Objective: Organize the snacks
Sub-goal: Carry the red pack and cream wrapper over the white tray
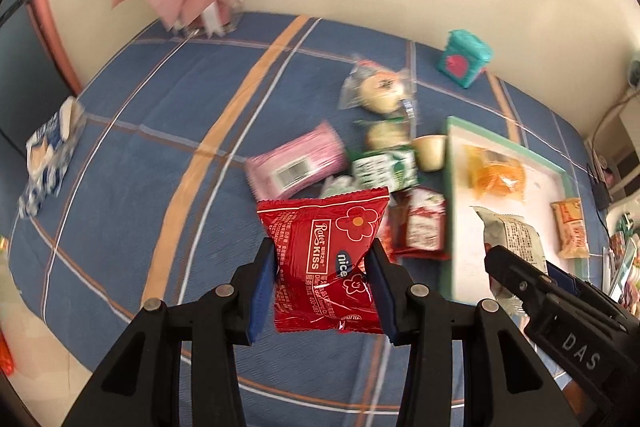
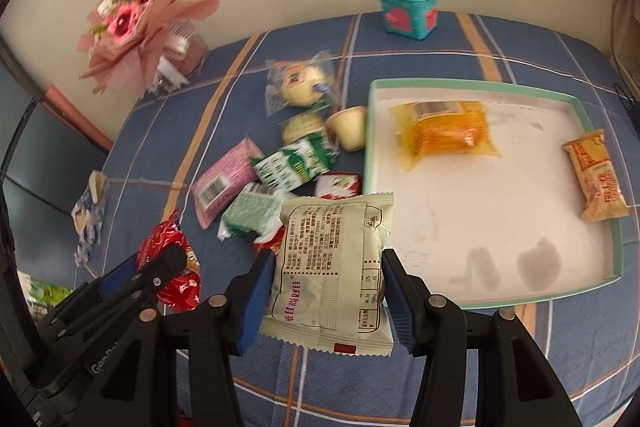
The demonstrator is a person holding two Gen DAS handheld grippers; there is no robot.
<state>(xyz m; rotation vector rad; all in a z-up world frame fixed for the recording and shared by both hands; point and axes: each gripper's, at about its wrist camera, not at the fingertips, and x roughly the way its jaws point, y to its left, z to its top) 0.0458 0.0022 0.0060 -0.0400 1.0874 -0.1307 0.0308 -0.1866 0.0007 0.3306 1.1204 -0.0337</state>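
Right wrist view: the right tool clamps a cream foil snack packet above the blue plaid worktop, the mint-rimmed white tray just to its right, while the left tool, farther left, grips a red foil snack packet.

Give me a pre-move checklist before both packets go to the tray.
1. Left gripper shut on red snack packet: ok.
2. Right gripper shut on cream snack packet: ok.
3. Both packets clear of the pile: ok.
4. Bare floor in the tray for two more: ok.
5. Orange packet and orange-white packet inside the rim: ok.
6. Grip firm enough: cannot tell.
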